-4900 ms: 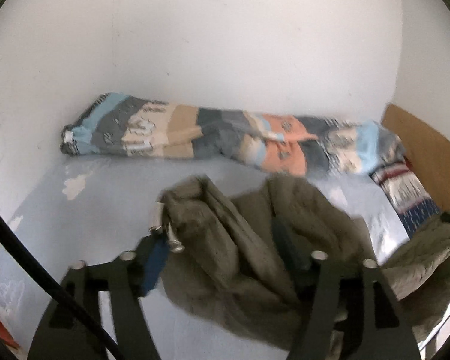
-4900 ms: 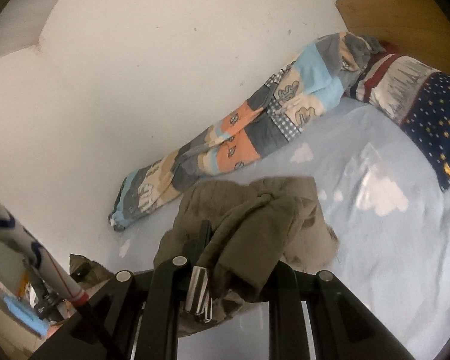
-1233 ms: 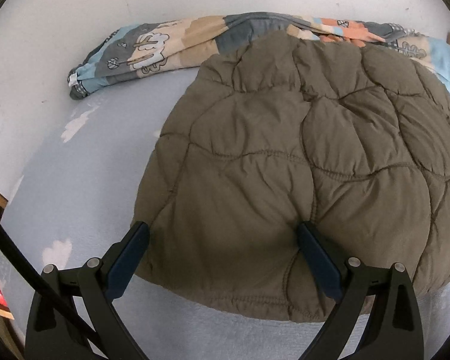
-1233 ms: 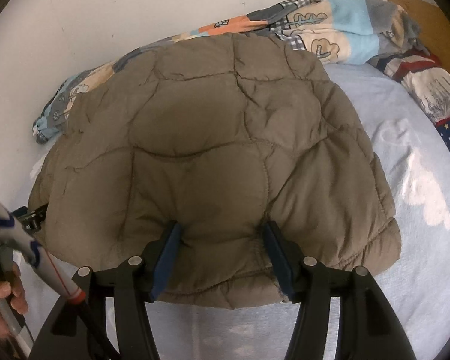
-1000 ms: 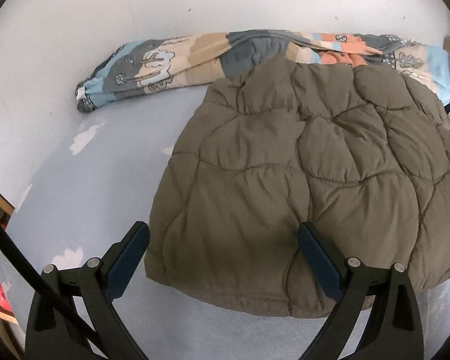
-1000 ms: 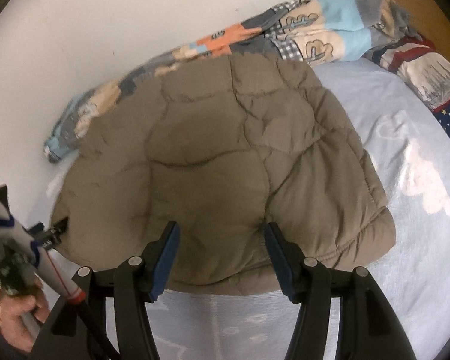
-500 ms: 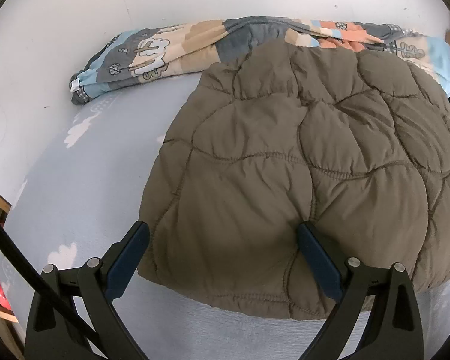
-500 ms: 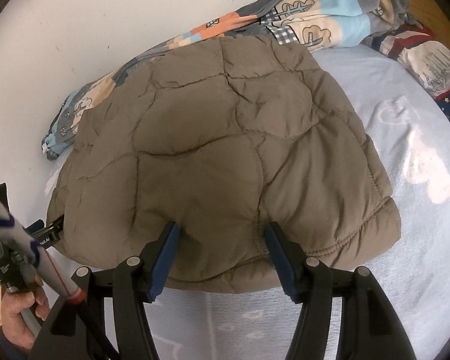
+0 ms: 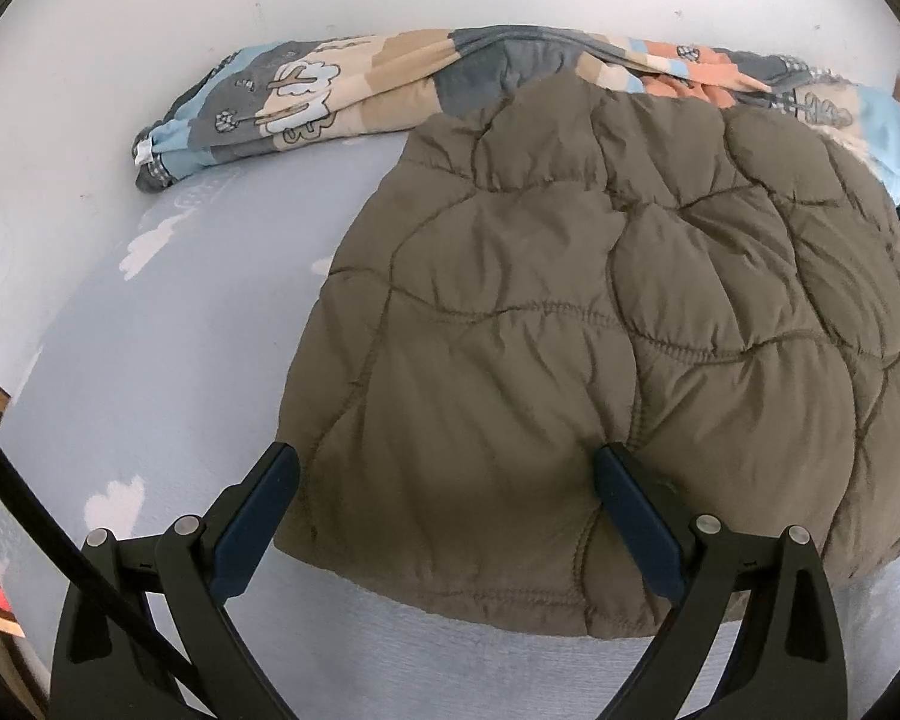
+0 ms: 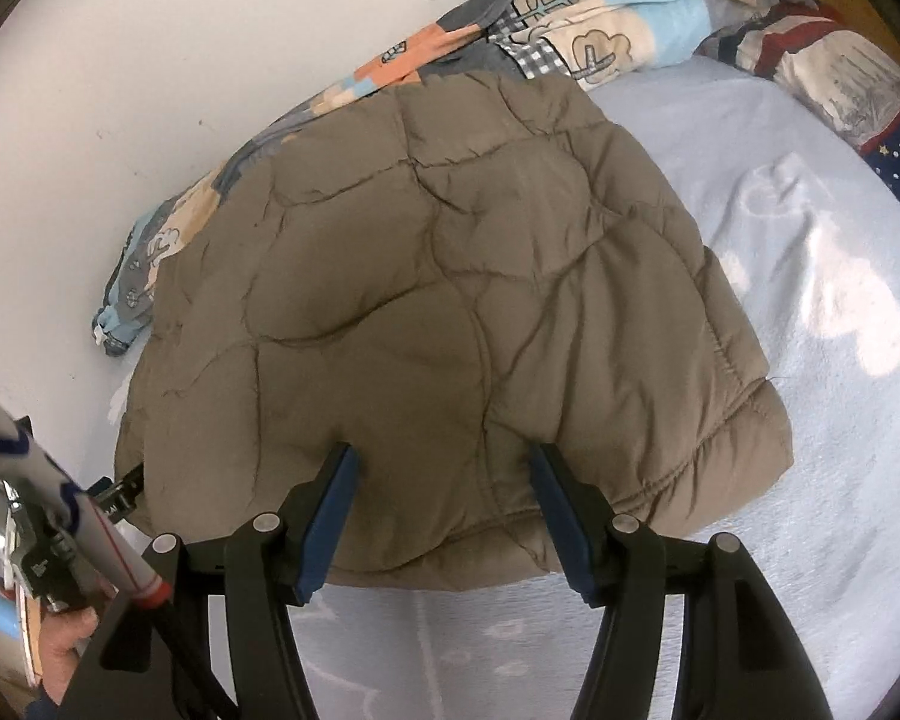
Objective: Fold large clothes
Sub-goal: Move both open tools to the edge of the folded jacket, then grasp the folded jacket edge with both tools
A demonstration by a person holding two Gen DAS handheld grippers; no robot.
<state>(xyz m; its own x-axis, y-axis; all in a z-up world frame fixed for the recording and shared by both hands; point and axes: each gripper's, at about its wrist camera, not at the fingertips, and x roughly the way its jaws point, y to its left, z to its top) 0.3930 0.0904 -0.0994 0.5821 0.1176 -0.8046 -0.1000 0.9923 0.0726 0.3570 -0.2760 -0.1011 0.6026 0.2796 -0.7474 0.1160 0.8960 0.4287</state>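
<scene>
An olive quilted jacket lies spread flat on the light blue bed sheet, its far edge against a patchwork blanket. My left gripper is open wide over the jacket's near left corner. One of its fingers is just off the left edge and the other rests on the fabric. In the right wrist view the jacket fills the middle. My right gripper stands open over the near hem, both fingertips resting on the padded cloth and nothing pinched between them.
A rolled patchwork blanket runs along the white wall. A patterned pillow lies at the far right by a wooden headboard. A person's hand shows at the lower left. Bare sheet lies right of the jacket.
Several seconds ago both grippers held the jacket bunched up; now it lies flat and both are open. Over the last second the views only shifted slightly.
</scene>
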